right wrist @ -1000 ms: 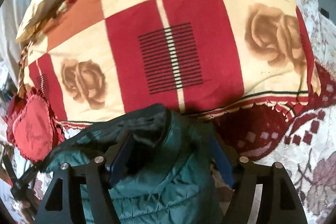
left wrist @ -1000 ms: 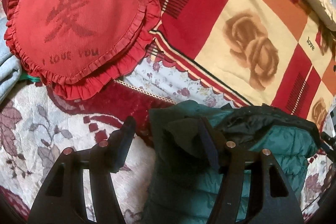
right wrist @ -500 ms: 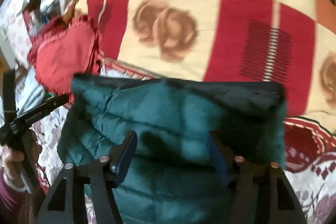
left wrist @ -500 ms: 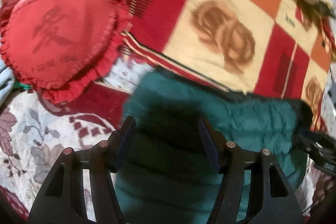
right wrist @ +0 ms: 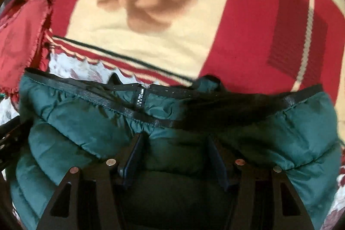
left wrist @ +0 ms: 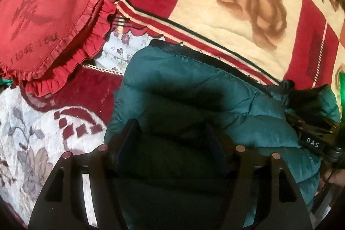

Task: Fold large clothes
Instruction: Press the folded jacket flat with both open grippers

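A dark green quilted puffer jacket (left wrist: 194, 87) with black trim lies bunched on the bed; it fills the lower half of the right wrist view (right wrist: 86, 122). My left gripper (left wrist: 172, 135) is open, its fingers spread over the jacket's left part. My right gripper (right wrist: 174, 148) is open too, spread over the jacket just below its black hem and zipper tag (right wrist: 140, 98). The other gripper's black body (left wrist: 312, 128) rests on the jacket's right end in the left wrist view.
A red heart-shaped ruffled cushion (left wrist: 49, 14) lies at the left, seen also at the right wrist view's left edge (right wrist: 19, 36). A red and cream rose-print blanket (left wrist: 248, 3) lies behind the jacket. A floral bedspread (left wrist: 32, 133) lies under it.
Both grippers have moved in close over the jacket, which now lies spread wider, hem towards the blanket. Their jaws stay open.
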Demonstrator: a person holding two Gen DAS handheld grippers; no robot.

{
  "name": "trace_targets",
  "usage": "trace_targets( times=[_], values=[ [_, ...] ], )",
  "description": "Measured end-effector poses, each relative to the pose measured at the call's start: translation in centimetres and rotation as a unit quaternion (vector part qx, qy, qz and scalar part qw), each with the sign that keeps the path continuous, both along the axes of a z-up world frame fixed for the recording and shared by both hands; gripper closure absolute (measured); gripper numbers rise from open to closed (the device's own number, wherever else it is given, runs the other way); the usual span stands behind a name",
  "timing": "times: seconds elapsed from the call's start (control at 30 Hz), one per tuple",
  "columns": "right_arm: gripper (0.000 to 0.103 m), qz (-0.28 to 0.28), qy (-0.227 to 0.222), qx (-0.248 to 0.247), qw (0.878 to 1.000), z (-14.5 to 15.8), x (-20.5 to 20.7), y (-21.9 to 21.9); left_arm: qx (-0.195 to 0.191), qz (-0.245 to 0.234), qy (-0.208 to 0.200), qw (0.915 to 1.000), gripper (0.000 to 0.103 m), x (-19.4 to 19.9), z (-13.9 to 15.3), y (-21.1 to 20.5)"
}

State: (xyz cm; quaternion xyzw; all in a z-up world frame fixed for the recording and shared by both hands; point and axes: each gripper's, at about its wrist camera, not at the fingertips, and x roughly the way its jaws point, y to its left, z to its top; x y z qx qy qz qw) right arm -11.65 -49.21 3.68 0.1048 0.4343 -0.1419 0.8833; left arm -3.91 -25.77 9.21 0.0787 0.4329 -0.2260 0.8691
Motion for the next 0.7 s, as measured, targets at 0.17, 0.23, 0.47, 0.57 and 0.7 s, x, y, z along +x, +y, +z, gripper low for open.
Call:
trace_targets(
  times=[0.17, 0.23, 0.47, 0.57, 0.7],
  values=[
    [0.046, -0.006, 0.002, 0.027, 1.0, -0.7, -0.1, -1.1, 0.007, -0.005, 0.002, 1.0, 0.032, 0.6, -1.0, -0.5],
    [0.046, -0.006, 0.001, 0.028, 1.0, 0.6, -0.7, -0.8, 0.014, -0.006, 0.008, 0.9999, 0.032, 0.6, -0.7, -0.5],
    [0.046, -0.002, -0.068, -0.01, 0.998, 6.7, -7.6, -1.1, 0.016, -0.008, -0.053, 0.9984, 0.032, -0.6, 3.3, 0.6],
    [0.046, -0.023, -0.054, -0.034, 0.998, 6.3, -8.8, -2.8, 0.024, 0.012, -0.034, 0.999, 0.032, 0.9, 3.0, 0.5],
    [0.046, -0.053, -0.037, -0.034, 0.997, 4.7, -8.4, -5.5, 0.025, 0.044, 0.017, 0.9986, 0.032, 3.2, 0.3, 0.4]
  ],
)
